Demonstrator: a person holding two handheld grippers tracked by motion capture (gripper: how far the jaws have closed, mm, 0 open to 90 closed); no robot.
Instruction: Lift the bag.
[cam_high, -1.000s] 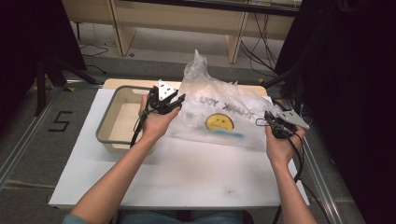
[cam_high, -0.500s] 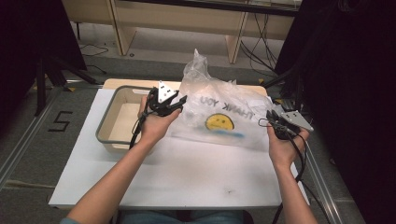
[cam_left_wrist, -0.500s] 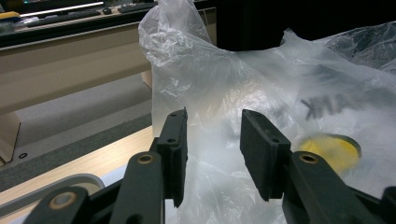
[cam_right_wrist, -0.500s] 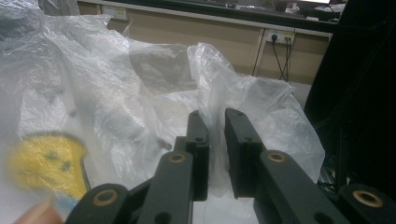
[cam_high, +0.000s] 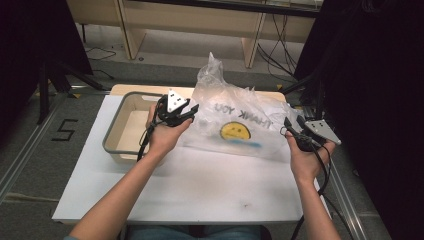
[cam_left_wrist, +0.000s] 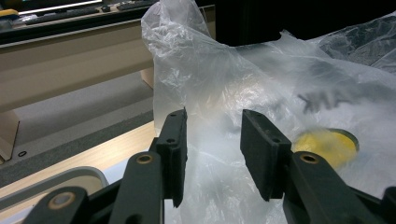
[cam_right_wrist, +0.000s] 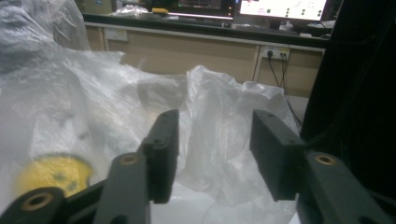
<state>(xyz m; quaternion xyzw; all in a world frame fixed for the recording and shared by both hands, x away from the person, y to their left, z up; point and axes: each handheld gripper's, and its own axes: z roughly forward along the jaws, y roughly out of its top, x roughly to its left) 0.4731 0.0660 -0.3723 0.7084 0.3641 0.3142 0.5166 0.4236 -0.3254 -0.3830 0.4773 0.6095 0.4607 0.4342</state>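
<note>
A clear plastic bag printed with a yellow smiley face lies crumpled across the white table. My left gripper hovers at the bag's left side. Its jaws stand apart and the film shows through the gap, unpinched. My right gripper is at the bag's right edge. Its jaws have just been opening and stand wide, with the bag's bunched corner just beyond them and nothing between the pads.
A grey-rimmed shallow tray sits at the table's left, beside my left hand. A wooden board lies behind it. Black curtains and a stand rise close on the right. Wooden benches stand beyond the table.
The right gripper's jaws have opened off the bag's right edge. The left hand and the bag have stayed about where they were.
</note>
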